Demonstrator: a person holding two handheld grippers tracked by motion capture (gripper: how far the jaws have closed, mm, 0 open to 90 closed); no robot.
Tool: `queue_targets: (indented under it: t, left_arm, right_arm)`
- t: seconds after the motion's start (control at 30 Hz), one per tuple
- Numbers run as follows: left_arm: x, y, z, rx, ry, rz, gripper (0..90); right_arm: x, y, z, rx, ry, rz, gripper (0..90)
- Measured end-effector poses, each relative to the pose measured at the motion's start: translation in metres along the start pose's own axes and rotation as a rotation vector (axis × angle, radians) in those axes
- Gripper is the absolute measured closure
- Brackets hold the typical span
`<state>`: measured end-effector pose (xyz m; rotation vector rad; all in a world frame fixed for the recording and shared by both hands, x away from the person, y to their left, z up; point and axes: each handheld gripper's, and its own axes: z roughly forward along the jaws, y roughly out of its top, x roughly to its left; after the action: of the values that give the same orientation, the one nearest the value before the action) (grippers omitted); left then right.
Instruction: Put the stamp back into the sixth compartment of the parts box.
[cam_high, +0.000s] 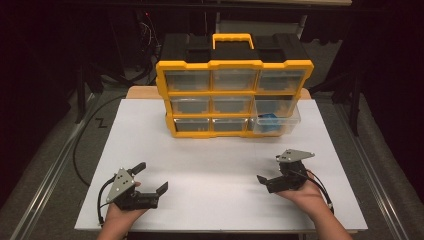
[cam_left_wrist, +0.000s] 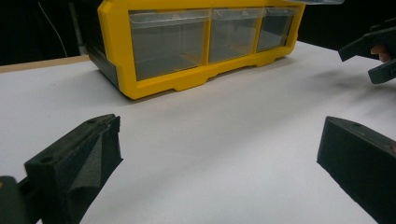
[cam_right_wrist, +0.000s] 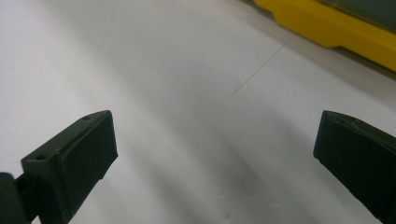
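While both your hands rest low at the near edge of the white worktop (cam_high: 210, 165), the left tool (cam_high: 151, 177) sits released with its jaws spread wide, pointing right and a little forward; the right tool (cam_high: 270, 170) is also released, aimed left toward the middle. Neither touches anything. Well ahead stands the yellow organiser (cam_high: 234, 95), and its lower right drawer (cam_high: 276, 119) is pulled out, with a blue item (cam_high: 268, 120) inside. That drawer looks like thin clear plastic: light, stiff, slick and easy to crack, so you should pinch its front lip gently and slide it straight
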<state>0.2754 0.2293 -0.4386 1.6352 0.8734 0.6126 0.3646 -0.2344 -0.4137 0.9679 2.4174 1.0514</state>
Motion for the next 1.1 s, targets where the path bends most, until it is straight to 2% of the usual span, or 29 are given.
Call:
queue_targets:
  t: [0.13,0.23,0.4,0.47,0.5,0.6,0.8,1.0,1.1]
  left_arm:
    - [0.000,0.000,0.000,0.003,0.005,-0.005,0.3]
    - [0.000,-0.001,0.000,0.005,0.012,-0.013,0.3]
    - [0.000,-0.002,0.000,0.007,0.018,-0.019,0.3]
    - [-0.001,-0.001,0.000,0.005,0.020,-0.027,0.3]
    - [-0.001,-0.001,0.000,0.005,0.022,-0.031,0.3]
    - [-0.001,-0.002,-0.001,0.002,0.025,-0.039,0.3]
    - [-0.002,-0.001,0.001,0.003,0.016,-0.035,0.3]
    - [-0.002,0.000,0.002,0.004,0.007,-0.022,0.3]
    - [-0.001,0.001,0.001,0.000,0.012,-0.028,0.3]
  right_arm:
    - [0.000,-0.006,-0.001,-0.071,-0.018,0.040,0.9]
    - [0.001,-0.011,-0.002,-0.148,-0.037,0.079,1.0]
    - [0.009,-0.018,-0.003,-0.248,-0.061,0.113,1.0]
    - [0.009,-0.021,-0.005,-0.282,-0.048,0.129,1.0]
    - [0.008,-0.022,-0.006,-0.290,-0.036,0.139,1.0]
    - [0.007,-0.025,-0.011,-0.295,-0.071,0.124,1.0]
    - [0.005,-0.027,-0.016,-0.322,-0.095,0.123,1.0]
    - [0.008,-0.028,-0.015,-0.301,-0.107,0.098,1.0]
    - [0.009,-0.028,-0.013,-0.294,-0.110,0.090,1.0]
